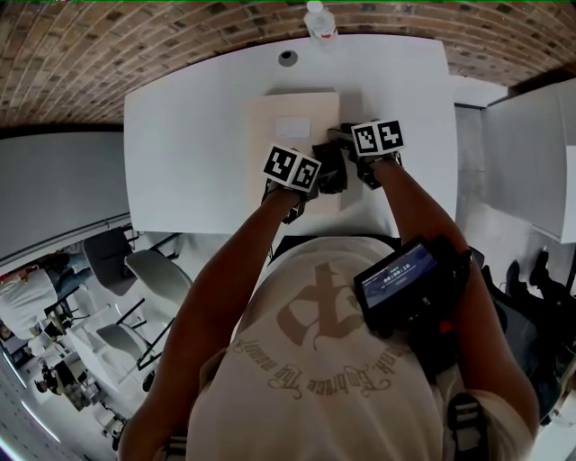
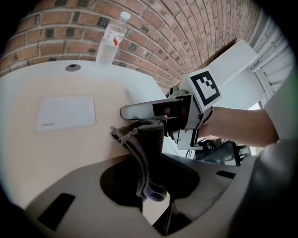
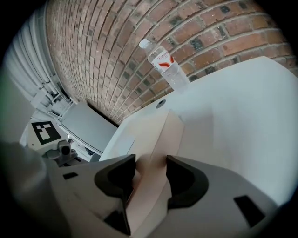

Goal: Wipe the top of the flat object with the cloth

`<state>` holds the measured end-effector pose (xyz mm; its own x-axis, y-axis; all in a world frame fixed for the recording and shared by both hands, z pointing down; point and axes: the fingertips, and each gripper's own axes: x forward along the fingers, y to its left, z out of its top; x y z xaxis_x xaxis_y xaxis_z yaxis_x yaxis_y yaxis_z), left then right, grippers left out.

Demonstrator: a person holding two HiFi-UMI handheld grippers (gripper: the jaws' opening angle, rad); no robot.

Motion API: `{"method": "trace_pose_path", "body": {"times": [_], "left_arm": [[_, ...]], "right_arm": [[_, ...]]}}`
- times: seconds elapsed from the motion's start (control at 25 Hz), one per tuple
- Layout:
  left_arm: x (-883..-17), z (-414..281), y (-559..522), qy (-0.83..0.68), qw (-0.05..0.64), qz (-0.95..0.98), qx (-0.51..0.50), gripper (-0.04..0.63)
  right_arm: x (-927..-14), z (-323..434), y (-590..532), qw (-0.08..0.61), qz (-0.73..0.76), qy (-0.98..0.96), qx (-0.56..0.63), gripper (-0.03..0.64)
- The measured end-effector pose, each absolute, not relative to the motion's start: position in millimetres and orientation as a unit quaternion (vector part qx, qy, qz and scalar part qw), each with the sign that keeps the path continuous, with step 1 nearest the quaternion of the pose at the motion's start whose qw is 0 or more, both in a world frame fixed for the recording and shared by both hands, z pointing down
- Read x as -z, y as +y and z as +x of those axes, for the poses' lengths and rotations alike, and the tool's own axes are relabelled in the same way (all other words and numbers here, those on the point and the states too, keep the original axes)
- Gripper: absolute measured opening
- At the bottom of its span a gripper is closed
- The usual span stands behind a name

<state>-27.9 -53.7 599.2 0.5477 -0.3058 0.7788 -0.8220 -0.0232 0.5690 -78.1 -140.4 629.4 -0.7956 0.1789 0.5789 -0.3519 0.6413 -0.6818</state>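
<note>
A flat beige box [image 1: 292,149] with a white label [image 1: 292,127] lies on the white table [image 1: 189,144]. My left gripper [image 1: 315,180] hovers over the box's near right part, shut on a dark grey cloth [image 2: 142,144] that stands bunched up between its jaws. My right gripper [image 1: 346,137] sits at the box's right edge. In the right gripper view its jaws [image 3: 150,179] stand wide open on either side of that edge of the box [image 3: 153,135], without visibly pressing on it. One long finger [image 2: 144,110] of the right gripper reaches in just behind the cloth.
A clear water bottle [image 1: 319,22] stands at the table's far edge, beside a round cable hole [image 1: 287,58]. A brick wall runs behind the table. White cabinets [image 1: 531,153] stand to the right, chairs [image 1: 153,270] to the lower left.
</note>
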Motion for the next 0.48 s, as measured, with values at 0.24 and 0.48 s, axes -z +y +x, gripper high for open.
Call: {"method": "trace_pose_path", "body": {"times": [0.24, 0.48], "left_arm": [[-600, -43, -37, -0.431, 0.577, 0.656, -0.225, 0.104], [-600, -85, -12, -0.459, 0.589, 0.633, -0.206, 0.106]], "right_arm": [[-631, -78, -140, 0.322, 0.05, -0.85, -0.415, 0.215], [-631, -76, -142, 0.323, 0.052, -0.85, -0.413, 0.215]]}}
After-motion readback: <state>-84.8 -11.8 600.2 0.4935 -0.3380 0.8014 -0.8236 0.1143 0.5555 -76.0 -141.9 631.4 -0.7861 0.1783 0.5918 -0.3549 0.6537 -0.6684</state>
